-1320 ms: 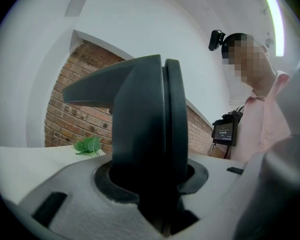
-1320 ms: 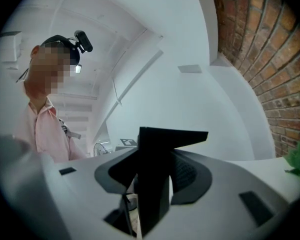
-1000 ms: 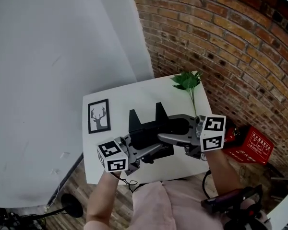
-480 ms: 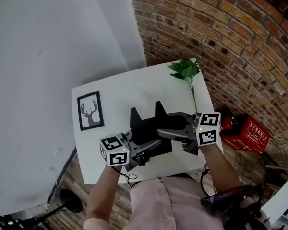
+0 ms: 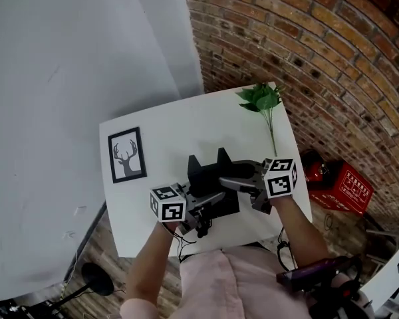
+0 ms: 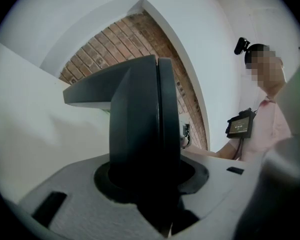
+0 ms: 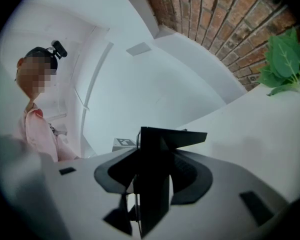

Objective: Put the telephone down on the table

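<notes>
My left gripper (image 5: 209, 203) and right gripper (image 5: 236, 182) clamp the black angular telephone (image 5: 206, 175), centre frame. I think touchdown on the white table (image 5: 179, 128) remains.

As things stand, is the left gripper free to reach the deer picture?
Probably not: the left gripper is clamped on the telephone, though bare table lies between it and the deer picture.

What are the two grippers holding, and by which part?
The black telephone: the left gripper clamps its left side, the right gripper its right side.
</notes>
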`<action>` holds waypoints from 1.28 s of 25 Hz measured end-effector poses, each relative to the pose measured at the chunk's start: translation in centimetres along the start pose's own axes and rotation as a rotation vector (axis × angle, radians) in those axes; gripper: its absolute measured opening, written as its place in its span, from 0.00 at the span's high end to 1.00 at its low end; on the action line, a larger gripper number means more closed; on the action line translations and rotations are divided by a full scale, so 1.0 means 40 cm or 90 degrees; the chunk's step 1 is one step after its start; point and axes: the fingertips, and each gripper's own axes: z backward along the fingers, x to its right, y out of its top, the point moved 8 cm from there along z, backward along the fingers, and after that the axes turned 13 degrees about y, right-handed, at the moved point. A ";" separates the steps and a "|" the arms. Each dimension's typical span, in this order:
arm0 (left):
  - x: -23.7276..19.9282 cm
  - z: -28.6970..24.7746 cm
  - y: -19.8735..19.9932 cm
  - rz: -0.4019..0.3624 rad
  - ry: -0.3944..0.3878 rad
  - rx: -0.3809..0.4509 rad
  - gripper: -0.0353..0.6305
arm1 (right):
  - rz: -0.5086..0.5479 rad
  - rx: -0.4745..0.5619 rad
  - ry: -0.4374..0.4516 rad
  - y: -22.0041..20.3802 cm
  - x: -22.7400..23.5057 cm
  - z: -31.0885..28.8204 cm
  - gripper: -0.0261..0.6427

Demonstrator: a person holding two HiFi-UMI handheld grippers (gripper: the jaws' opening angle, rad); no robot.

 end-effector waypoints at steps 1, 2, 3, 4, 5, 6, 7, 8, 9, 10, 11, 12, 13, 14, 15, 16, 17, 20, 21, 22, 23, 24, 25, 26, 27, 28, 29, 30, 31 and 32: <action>-0.008 -0.002 -0.007 0.008 -0.001 -0.001 0.69 | -0.006 -0.002 -0.003 -0.007 0.008 -0.001 0.68; -0.015 -0.004 -0.013 0.015 -0.002 -0.002 0.69 | -0.012 -0.002 -0.006 -0.012 0.014 -0.002 0.68; -0.020 -0.006 -0.017 0.020 -0.004 -0.003 0.69 | -0.017 -0.003 -0.008 -0.017 0.020 -0.003 0.68; -0.024 -0.007 -0.022 0.025 -0.005 -0.005 0.69 | -0.021 -0.002 -0.009 -0.022 0.024 -0.003 0.68; -0.028 -0.008 -0.026 0.029 -0.006 -0.008 0.69 | -0.025 -0.002 -0.011 -0.027 0.029 -0.003 0.68; -0.033 -0.009 -0.031 0.033 -0.006 -0.010 0.69 | -0.030 -0.001 -0.013 -0.033 0.033 -0.003 0.68; -0.037 -0.010 -0.036 0.037 -0.006 -0.013 0.69 | -0.035 0.000 -0.014 -0.038 0.038 -0.003 0.68; -0.043 -0.012 -0.041 0.042 -0.006 -0.016 0.69 | -0.040 0.001 -0.016 -0.045 0.044 -0.004 0.67; -0.049 -0.013 -0.047 0.047 -0.005 -0.018 0.69 | -0.046 0.002 -0.018 -0.051 0.050 -0.005 0.67; -0.054 -0.015 -0.052 0.052 -0.005 -0.020 0.69 | -0.051 0.002 -0.020 -0.056 0.056 -0.005 0.67; -0.059 -0.016 -0.058 0.057 -0.004 -0.021 0.69 | -0.056 0.002 -0.022 -0.062 0.062 -0.006 0.67; -0.064 -0.016 -0.062 0.062 -0.004 -0.022 0.69 | -0.061 0.001 -0.023 -0.067 0.067 -0.007 0.67; -0.069 -0.016 -0.067 0.066 -0.003 -0.023 0.69 | -0.065 0.001 -0.024 -0.071 0.072 -0.009 0.67; -0.072 -0.016 -0.070 0.071 -0.003 -0.024 0.69 | -0.068 0.000 -0.025 -0.075 0.077 -0.010 0.67; -0.076 -0.016 -0.074 0.076 -0.003 -0.024 0.69 | -0.072 0.000 -0.025 -0.078 0.081 -0.011 0.67; -0.079 -0.016 -0.077 0.080 -0.003 -0.025 0.69 | -0.075 0.001 -0.025 -0.081 0.084 -0.012 0.67; -0.082 -0.017 -0.079 0.084 -0.002 -0.027 0.69 | -0.078 0.001 -0.025 -0.084 0.088 -0.013 0.67; -0.093 -0.022 -0.084 0.099 0.003 -0.035 0.69 | -0.091 0.004 -0.026 -0.092 0.103 -0.013 0.67; -0.097 -0.024 -0.086 0.104 0.006 -0.039 0.69 | -0.096 0.005 -0.026 -0.095 0.109 -0.012 0.67; -0.100 -0.026 -0.088 0.108 0.008 -0.044 0.69 | -0.101 0.006 -0.026 -0.098 0.114 -0.011 0.67; -0.103 -0.028 -0.091 0.111 0.011 -0.049 0.69 | -0.106 0.007 -0.026 -0.102 0.119 -0.010 0.67; -0.106 -0.030 -0.092 0.115 0.013 -0.053 0.69 | -0.110 0.007 -0.026 -0.105 0.124 -0.008 0.67; -0.108 -0.033 -0.094 0.118 0.014 -0.056 0.69 | -0.114 0.008 -0.026 -0.107 0.129 -0.007 0.67; -0.111 -0.035 -0.095 0.122 0.015 -0.059 0.69 | -0.118 0.008 -0.026 -0.109 0.134 -0.005 0.67; -0.113 -0.037 -0.097 0.127 0.016 -0.061 0.69 | -0.122 0.008 -0.025 -0.112 0.138 -0.004 0.67; -0.114 -0.040 -0.098 0.132 0.017 -0.064 0.69 | -0.126 0.009 -0.025 -0.114 0.142 -0.002 0.67; -0.115 -0.043 -0.100 0.137 0.018 -0.068 0.69 | -0.131 0.009 -0.024 -0.117 0.146 0.000 0.67; -0.117 -0.045 -0.102 0.142 0.019 -0.072 0.69 | -0.137 0.011 -0.023 -0.121 0.149 0.002 0.67; -0.118 -0.047 -0.104 0.146 0.021 -0.077 0.69 | -0.142 0.013 -0.022 -0.125 0.153 0.004 0.67; -0.121 -0.048 -0.105 0.149 0.023 -0.082 0.69 | -0.146 0.017 -0.021 -0.128 0.157 0.006 0.67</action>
